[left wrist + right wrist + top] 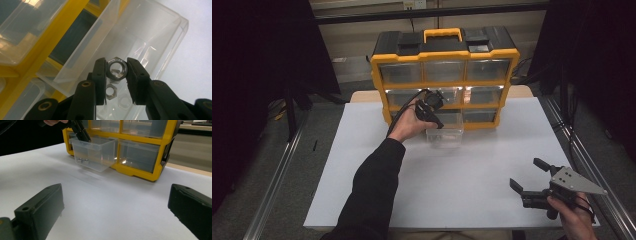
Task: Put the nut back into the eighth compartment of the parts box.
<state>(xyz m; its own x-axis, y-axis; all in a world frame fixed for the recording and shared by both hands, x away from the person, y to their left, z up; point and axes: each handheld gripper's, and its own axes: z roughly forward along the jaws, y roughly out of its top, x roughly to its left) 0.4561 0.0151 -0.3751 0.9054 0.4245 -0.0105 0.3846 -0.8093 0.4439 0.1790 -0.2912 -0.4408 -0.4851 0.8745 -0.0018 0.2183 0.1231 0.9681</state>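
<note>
A yellow and black organizer (444, 55) with clear drawers stands at the back of the table. One clear drawer (444, 137) of its bottom row is pulled out onto the white sheet. My left gripper (438, 122) points down into it. In the left gripper view, the left gripper (116, 68) is shut on a metal hex nut (116, 60), held just above the drawer (160, 27). Two more nuts (110, 91) lie on the drawer floor below. My right gripper (527, 172) rests open near the front right, with nothing between its fingers (40, 205).
A white sheet (462, 170) covers the table, bare between the drawer and the right gripper. The right gripper view shows the pulled-out drawer (93, 155) with nuts (82, 160) in it and the left gripper (81, 132) above. Metal rails (277, 180) flank the table.
</note>
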